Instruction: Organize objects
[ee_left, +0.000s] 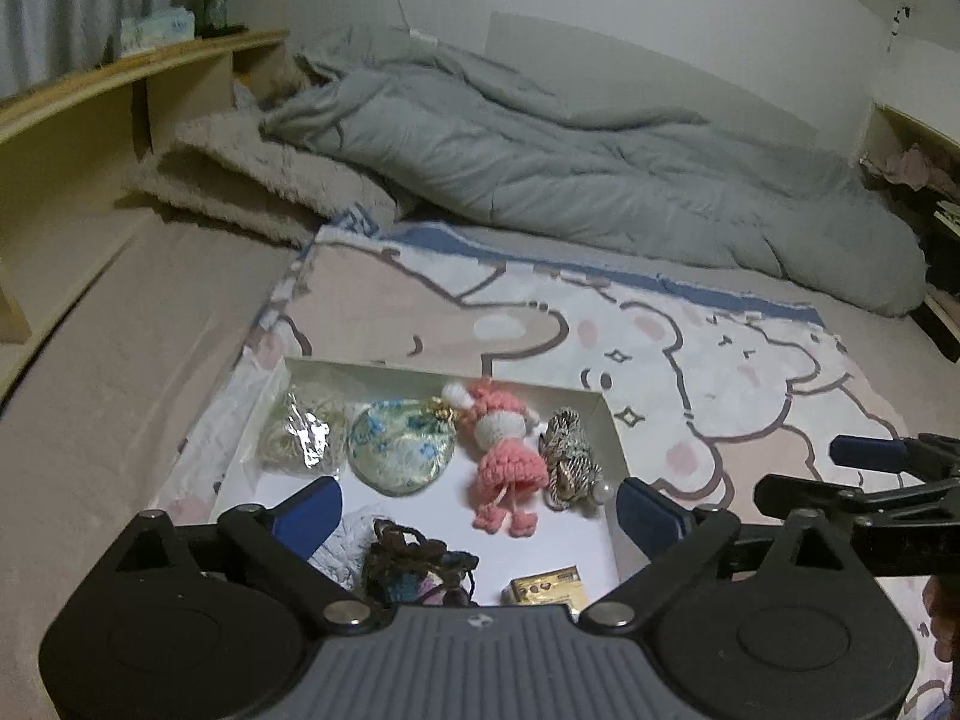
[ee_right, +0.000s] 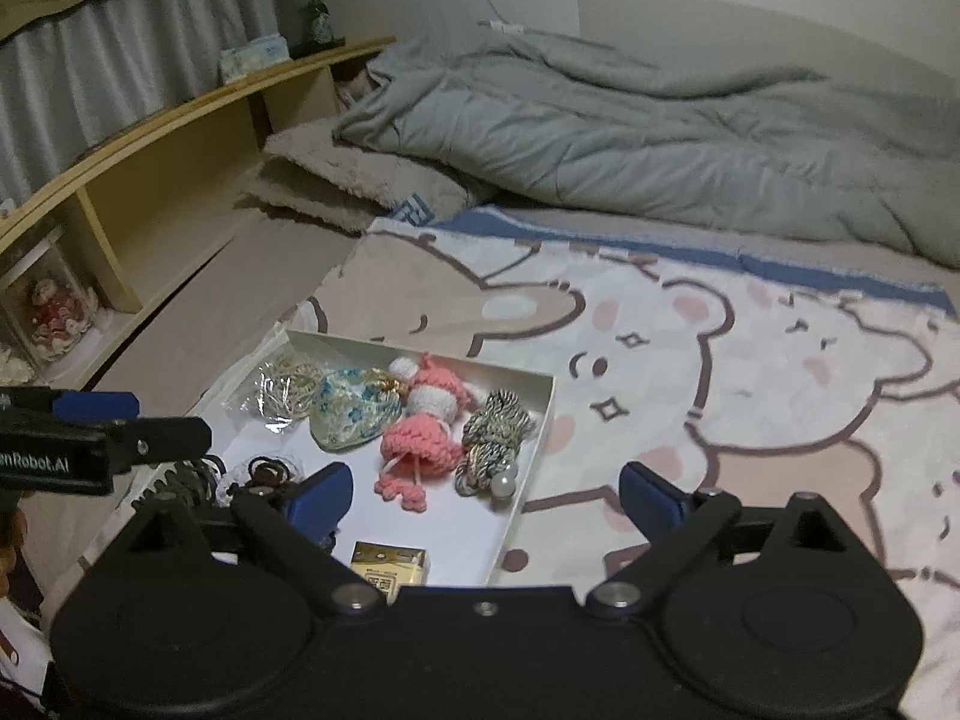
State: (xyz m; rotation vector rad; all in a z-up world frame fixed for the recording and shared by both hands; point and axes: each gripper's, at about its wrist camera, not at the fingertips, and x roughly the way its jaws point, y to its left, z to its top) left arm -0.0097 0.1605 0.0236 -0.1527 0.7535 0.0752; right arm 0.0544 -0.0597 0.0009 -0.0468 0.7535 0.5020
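Seven trinkets, the pink crochet doll (ee_left: 501, 450) among them, lie inside your white box (ee_left: 606, 414) on the bear blanket (ee_right: 750, 372); your left gripper (ee_left: 480, 510) and right gripper (ee_right: 486, 495) hang wide and empty, sorting apparently finished.

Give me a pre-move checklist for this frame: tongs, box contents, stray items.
1. Left tongs open, nothing between them: ok.
2. Right tongs open, nothing between them: ok.
3. Pink crocheted doll lies inside the shallow white cardboard box: ok.
4. Small gold packet inside the box: ok.
5. Cartoon bear blanket beside the box carries no loose items: ok.
6. Box's near edge, hidden by the tongs: cannot tell.
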